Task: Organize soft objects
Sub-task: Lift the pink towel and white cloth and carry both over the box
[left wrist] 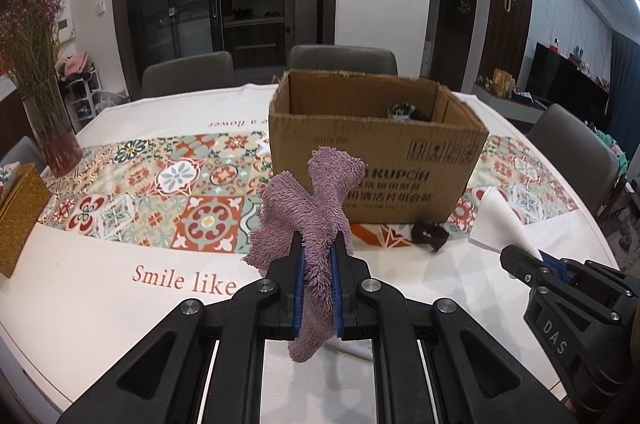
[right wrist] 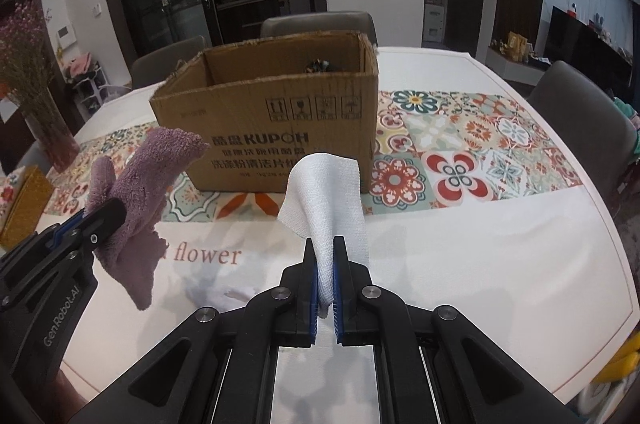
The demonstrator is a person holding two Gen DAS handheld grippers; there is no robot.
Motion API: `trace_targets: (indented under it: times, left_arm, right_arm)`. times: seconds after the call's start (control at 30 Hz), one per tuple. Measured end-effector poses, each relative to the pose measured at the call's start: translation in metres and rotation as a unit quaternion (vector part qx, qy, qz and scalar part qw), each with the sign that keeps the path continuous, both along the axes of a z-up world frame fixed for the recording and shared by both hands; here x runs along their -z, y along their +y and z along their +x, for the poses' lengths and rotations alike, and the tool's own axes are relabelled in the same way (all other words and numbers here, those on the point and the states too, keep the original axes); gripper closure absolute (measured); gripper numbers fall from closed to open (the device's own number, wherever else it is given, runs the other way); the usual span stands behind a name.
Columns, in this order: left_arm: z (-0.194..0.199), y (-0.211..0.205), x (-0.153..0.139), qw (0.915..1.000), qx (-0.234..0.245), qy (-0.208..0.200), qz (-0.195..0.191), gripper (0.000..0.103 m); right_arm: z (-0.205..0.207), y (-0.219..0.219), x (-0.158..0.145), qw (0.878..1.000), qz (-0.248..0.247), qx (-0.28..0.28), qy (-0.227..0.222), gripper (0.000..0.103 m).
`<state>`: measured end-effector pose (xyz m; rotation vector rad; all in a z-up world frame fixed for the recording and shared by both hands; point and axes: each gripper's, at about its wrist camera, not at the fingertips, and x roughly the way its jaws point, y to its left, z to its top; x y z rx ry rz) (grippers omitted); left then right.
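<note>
Two grippers, each closed on one soft item, are held above the table [left wrist: 80,304] in front of an open cardboard box [left wrist: 376,168]. At far left stand a vase of dried flowers [left wrist: 44,96] and a woven yellow box [left wrist: 18,212], both well clear of the work. Left of centre, the left gripper [left wrist: 318,244] has its jaws drawn narrow on a purple shaggy cloth [left wrist: 308,208]; the cloth bunches upward past the fingertips and a tail hangs below them, off the tabletop. Beyond it, the cardboard box sits on the patterned runner [left wrist: 160,192], its top open, with a dark item [left wrist: 404,112] already lying inside near the far right corner. A small dark object [left wrist: 428,236] rests on the table just in front of the box's right corner. To the right, the right gripper [right wrist: 326,244] pinches a white woven cloth [right wrist: 324,192] between nearly shut jaws, the fabric standing up in a loose fold. The step in hand appears to be carrying both cloths to the box. To do it well, each gripper should probably be lifted until the hanging fabric clears the near wall, then brought over the open interior before the jaws part, so that no trailing end catches on the ragged rim. Releasing one cloth at a time, with the grippers kept apart, would lessen the chance of tangling.
</note>
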<state>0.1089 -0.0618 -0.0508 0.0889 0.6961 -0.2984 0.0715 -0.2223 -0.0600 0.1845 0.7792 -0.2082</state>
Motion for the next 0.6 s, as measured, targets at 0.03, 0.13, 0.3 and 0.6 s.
trace_targets:
  times: [0.03, 0.13, 0.3, 0.6]
  left_arm:
    - [0.000, 0.001, -0.003, 1.0000, 0.000, -0.002, -0.002, 0.090]
    - [-0.001, 0.002, -0.013, 1.0000, 0.000, -0.008, -0.005, 0.090]
    - [-0.003, 0.001, -0.029, 0.9997, 0.003, -0.022, -0.012, 0.090]
    - [0.007, -0.002, -0.042, 0.9996, 0.010, -0.019, -0.020, 0.091]
  right_arm:
    - [-0.001, 0.000, -0.005, 1.000, -0.002, -0.001, -0.006, 0.096]
    - [-0.004, 0.001, -0.017, 1.000, -0.005, -0.002, -0.019, 0.096]
    - [-0.005, 0.001, -0.032, 0.999, -0.003, -0.008, -0.032, 0.096]
    - [0.006, -0.003, -0.041, 0.999, 0.006, -0.015, -0.041, 0.096]
